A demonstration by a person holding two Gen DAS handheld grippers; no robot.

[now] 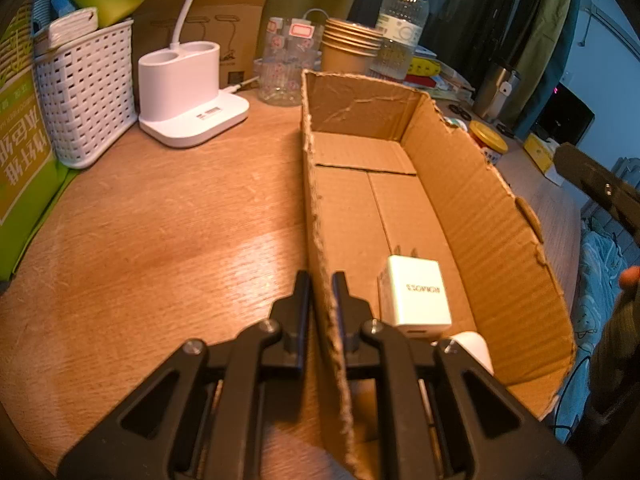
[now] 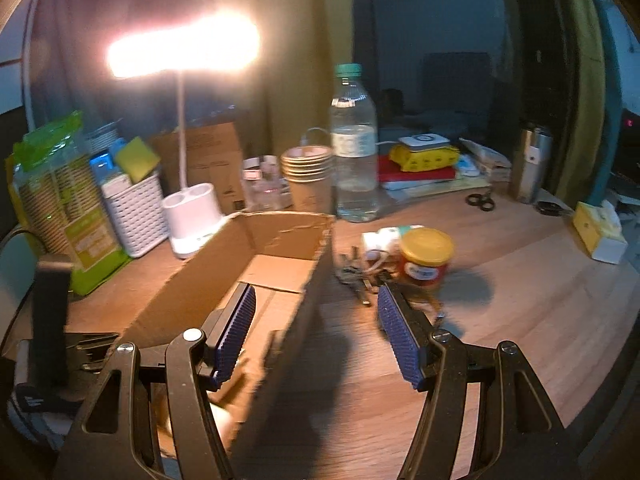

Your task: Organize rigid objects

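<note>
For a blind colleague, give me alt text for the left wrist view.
The left gripper is clamped on the near wall of an open cardboard box on a wooden desk. Inside lies a white charger. Behind stand a white basket, paper cups and a water bottle.

We are looking at a lived-in room of a home, likely a bedroom or dormitory desk corner: a wooden tabletop (image 1: 160,216) crowded with a lit white desk lamp (image 2: 188,216), a woven white basket (image 1: 88,92) of sponges, stacked paper cups (image 1: 348,46) and a water bottle (image 2: 354,148). Coats (image 1: 532,28) hang behind, and patterned bedding (image 1: 600,280) shows past the tabletop's edge.
</note>
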